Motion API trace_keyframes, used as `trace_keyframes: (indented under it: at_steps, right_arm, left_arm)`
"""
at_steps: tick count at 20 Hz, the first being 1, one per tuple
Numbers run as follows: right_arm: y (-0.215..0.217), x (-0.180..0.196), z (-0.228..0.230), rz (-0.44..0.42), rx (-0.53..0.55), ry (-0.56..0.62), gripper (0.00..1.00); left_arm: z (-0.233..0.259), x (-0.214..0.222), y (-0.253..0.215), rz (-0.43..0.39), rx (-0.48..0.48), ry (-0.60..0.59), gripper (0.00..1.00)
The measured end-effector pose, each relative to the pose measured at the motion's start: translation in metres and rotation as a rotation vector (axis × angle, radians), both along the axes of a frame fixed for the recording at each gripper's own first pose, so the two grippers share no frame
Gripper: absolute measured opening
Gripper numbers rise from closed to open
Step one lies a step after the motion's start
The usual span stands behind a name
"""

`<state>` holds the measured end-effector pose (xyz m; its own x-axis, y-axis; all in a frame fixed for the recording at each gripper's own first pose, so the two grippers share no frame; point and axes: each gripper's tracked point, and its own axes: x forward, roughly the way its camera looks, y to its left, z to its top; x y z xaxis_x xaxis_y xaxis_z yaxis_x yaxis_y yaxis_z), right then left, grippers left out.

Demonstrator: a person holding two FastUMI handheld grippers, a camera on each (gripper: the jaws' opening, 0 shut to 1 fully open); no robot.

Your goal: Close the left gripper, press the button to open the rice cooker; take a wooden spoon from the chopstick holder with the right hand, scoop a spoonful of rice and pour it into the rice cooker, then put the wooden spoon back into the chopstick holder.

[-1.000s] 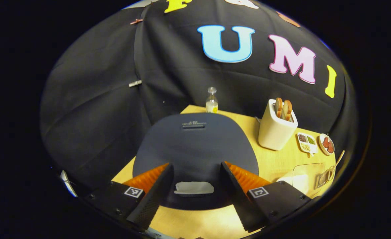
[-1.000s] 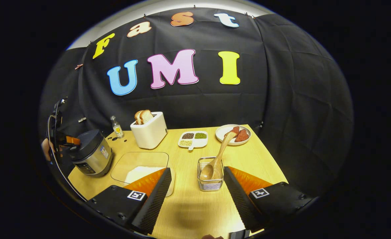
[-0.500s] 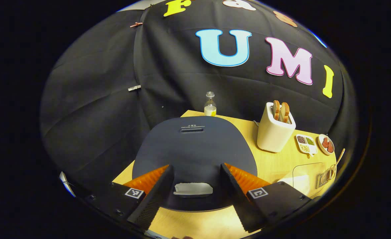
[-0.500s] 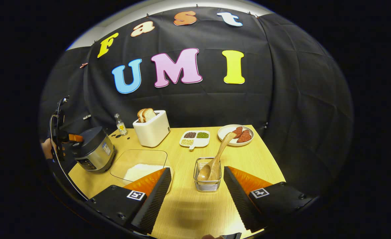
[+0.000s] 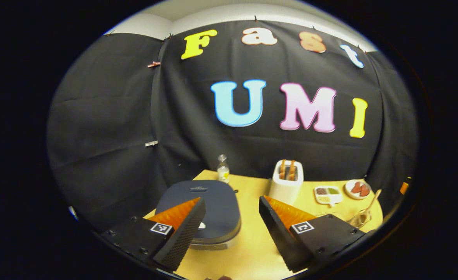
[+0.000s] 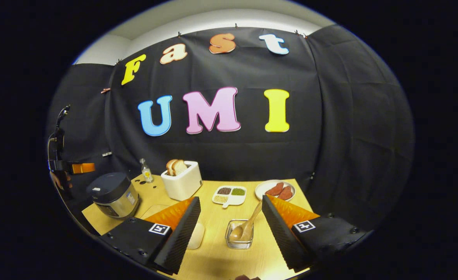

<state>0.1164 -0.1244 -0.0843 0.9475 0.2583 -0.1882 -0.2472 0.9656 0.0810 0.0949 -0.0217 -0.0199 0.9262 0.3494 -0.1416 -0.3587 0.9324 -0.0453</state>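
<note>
1. Rice cooker sits at the worktop's left end, lid down; its button faces the near edge, easy to reach from above.
2. Left tongs hang above the cooker, spread wide, gripping nothing. Pressing the button would call for them drawn together.
3. Wooden spoon stands bowl-down in the chopstick holder, handle leaning away, free to grasp.
4. Right tongs hover wide, holder framed between the fingers, nothing held.
5. Rice dish lies between cooker and holder: a short carry. Scene fits either end of the job.
</note>
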Motion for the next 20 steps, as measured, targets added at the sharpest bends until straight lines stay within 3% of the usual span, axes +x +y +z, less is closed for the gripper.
trace_keyframes:
  at_steps: [3,7,12,20]
  right_arm:
    - [-0.003,-0.025,0.028,-0.086,0.003,-0.041,0.98]
    - [-0.001,-0.074,0.06,-0.164,-0.011,-0.102,0.98]
    - [0.001,-0.139,0.066,-0.23,-0.061,-0.13,0.98]
    - [0.021,-0.173,0.083,-0.226,-0.058,-0.163,0.99]
  left_arm:
    - [0.027,-0.023,-0.028,-0.091,-0.006,-0.057,0.95]
    - [0.051,-0.07,-0.034,-0.154,0.068,-0.107,0.95]
    - [0.057,-0.126,-0.044,-0.21,0.119,-0.172,0.95]
    - [0.047,-0.152,-0.052,-0.285,0.096,-0.174,0.95]
